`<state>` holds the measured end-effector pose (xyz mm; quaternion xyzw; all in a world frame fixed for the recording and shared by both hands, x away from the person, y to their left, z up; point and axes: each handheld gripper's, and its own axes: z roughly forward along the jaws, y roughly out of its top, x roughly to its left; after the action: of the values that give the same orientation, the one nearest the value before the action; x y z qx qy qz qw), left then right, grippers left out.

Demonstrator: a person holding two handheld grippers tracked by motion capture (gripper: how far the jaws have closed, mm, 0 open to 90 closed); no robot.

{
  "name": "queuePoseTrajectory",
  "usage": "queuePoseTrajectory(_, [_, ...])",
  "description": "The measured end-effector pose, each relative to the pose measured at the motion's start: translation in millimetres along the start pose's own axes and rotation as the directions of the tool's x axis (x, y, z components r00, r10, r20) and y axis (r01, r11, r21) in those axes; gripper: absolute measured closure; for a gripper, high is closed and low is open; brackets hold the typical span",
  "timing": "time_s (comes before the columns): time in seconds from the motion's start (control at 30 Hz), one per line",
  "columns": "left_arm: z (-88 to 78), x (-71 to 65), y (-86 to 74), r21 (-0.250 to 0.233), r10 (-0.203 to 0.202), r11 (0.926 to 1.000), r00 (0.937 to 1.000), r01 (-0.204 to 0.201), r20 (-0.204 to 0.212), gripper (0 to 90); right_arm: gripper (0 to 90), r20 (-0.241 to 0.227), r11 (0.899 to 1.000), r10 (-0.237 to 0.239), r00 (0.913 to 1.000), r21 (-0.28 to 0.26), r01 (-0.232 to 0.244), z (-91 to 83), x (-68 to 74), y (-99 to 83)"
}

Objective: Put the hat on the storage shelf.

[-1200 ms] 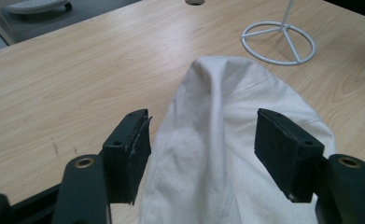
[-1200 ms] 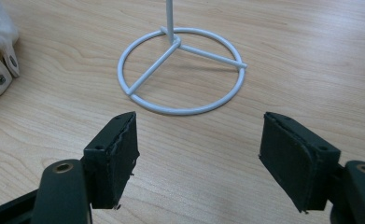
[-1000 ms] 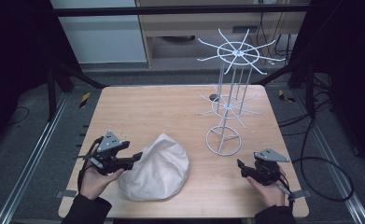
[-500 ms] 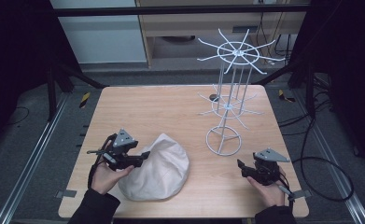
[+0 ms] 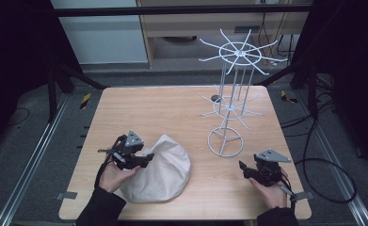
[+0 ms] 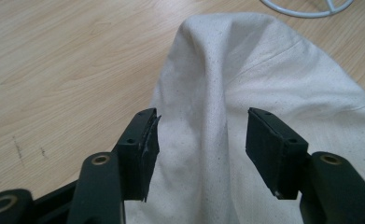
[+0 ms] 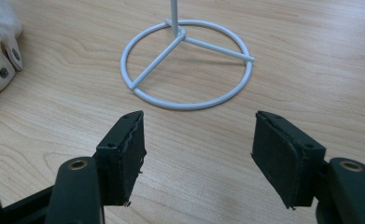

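— Where was the cloth cap at that point?

— It lay on the wooden counter, near the front edge on the person's left, a cream heap with its peak pointing toward the left gripper. The white wire rack stood just beside it to the right, its ring base on the counter.

— And the left gripper's fingers?

— They had just been closing in, yet stood apart, one on each side of a raised fold of the cap. The left pad lay right at the fabric's edge; the other showed a gap, so nothing was pinched.

— The right gripper?

— It rested low over the counter, well apart from the cap. Its fingers had just been narrowing too, but in its own view they stood spread with bare wood between them, aimed at the rack's ring base. A riveted corner of the cap showed at that view's left edge.
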<state>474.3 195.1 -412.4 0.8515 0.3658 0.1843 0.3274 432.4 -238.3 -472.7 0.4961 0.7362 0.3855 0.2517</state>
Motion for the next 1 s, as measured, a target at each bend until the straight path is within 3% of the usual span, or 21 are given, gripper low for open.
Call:
queuePoseTrajectory(0.17, [12.1,-2.0,1.9,0.032,0.022,0.9993,0.9997,-0.022,-0.003,47.6,34.9,-0.003,1.000,0.000,1.0000,0.005,0.000,0.7,-0.7,0.0])
queuePoseTrajectory(0.63, [26.9,-1.1,3.5,0.089,0.029,0.9956,0.9996,-0.029,-0.003,57.9,35.3,-0.010,1.000,0.002,0.9999,0.016,-0.001,1.8,-2.4,-0.9])
queuePoseTrajectory(0.93, [30.0,-1.3,3.3,0.111,0.018,0.9936,0.9997,-0.020,0.016,68.9,35.2,-0.018,1.000,0.004,0.9998,0.030,-0.004,3.4,-1.8,-1.4])
queuePoseTrajectory(1.0, [29.8,-1.4,3.2,0.114,0.013,0.9933,0.9996,-0.016,0.023,75.3,35.1,-0.018,0.999,0.011,0.9998,0.032,-0.011,3.3,-2.1,-1.9])
